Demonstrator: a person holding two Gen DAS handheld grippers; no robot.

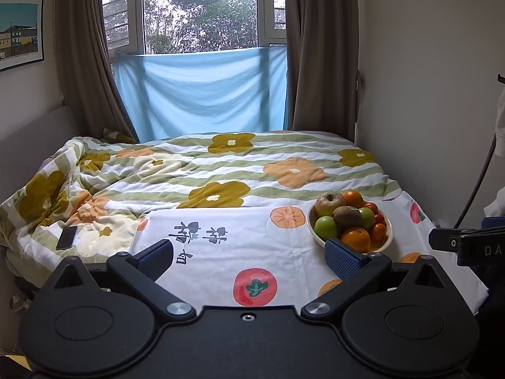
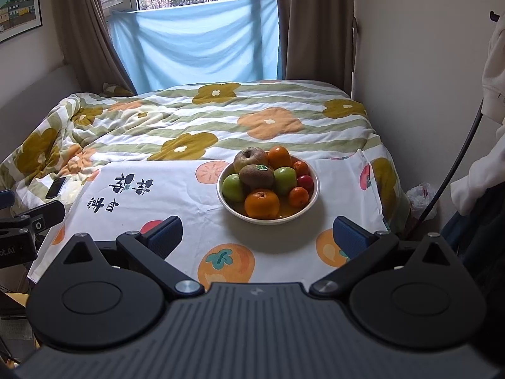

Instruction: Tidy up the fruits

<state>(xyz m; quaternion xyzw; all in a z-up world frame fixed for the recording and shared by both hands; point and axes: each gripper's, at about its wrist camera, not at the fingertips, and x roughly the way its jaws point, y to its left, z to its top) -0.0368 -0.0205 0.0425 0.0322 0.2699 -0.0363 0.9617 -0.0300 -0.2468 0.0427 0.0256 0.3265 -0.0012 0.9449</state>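
White cloth (image 2: 202, 208) printed with persimmons covers the near end of a bed, and both grippers hang over its front edge. Left gripper (image 1: 249, 257) and right gripper (image 2: 257, 237) each have their jaws spread wide, holding nothing. Just beyond the right gripper, a pale bowl (image 2: 311, 202) sits on the cloth, heaped with fruit: an orange (image 2: 262, 203) in front, a kiwi (image 2: 256, 175) on top, green apples (image 2: 233, 187) either side, a brownish apple (image 2: 249, 157) behind, small red and orange fruits to the right. No fruit lies loose on the cloth. That fits either a gathered-up finish or a pile awaiting sorting. Farther back lie a floral quilt (image 2: 268, 120), a phone (image 2: 56, 187) and the curtained window (image 1: 202, 9).
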